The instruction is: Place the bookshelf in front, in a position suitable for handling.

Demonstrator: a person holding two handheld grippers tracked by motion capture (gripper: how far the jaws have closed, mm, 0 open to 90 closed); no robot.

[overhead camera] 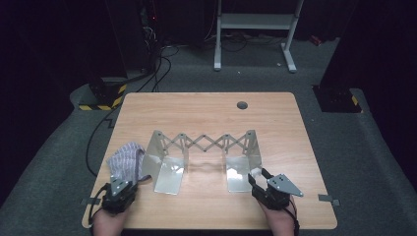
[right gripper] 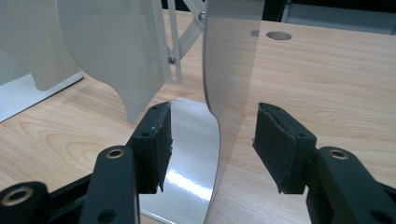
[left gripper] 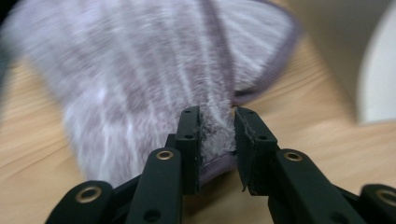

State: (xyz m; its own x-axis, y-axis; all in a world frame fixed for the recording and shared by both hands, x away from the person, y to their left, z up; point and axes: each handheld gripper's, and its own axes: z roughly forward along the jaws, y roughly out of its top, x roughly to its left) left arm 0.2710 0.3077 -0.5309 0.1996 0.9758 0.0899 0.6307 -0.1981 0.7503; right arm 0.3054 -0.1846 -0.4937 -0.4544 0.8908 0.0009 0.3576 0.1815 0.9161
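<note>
We see a wooden table [overhead camera: 206, 105] with pale grain and a small round grommet hole [overhead camera: 242, 104] near its far edge. In the middle stands a metal rack [overhead camera: 204, 147]: two shiny, bent sheet-metal ends joined by a scissor lattice of thin riveted strips, each end with a flat reflective foot on the wood. At its left lies a lilac striped cloth [overhead camera: 127, 158], fluffy and crumpled, touching the rack's left panel. The left hand-held gripper [left gripper: 216, 135] sits at the near left table edge with its black jaws clamped on a bound corner of the cloth; the fuzzy pile bulges between the pads. The right hand-held gripper [right gripper: 212, 140] stands with jaws apart, straddling the thin curved edge of the rack's right panel without pressing it. Beyond the table, dark carpet carries cables [overhead camera: 157, 69] and a white frame [overhead camera: 255, 29].
</note>
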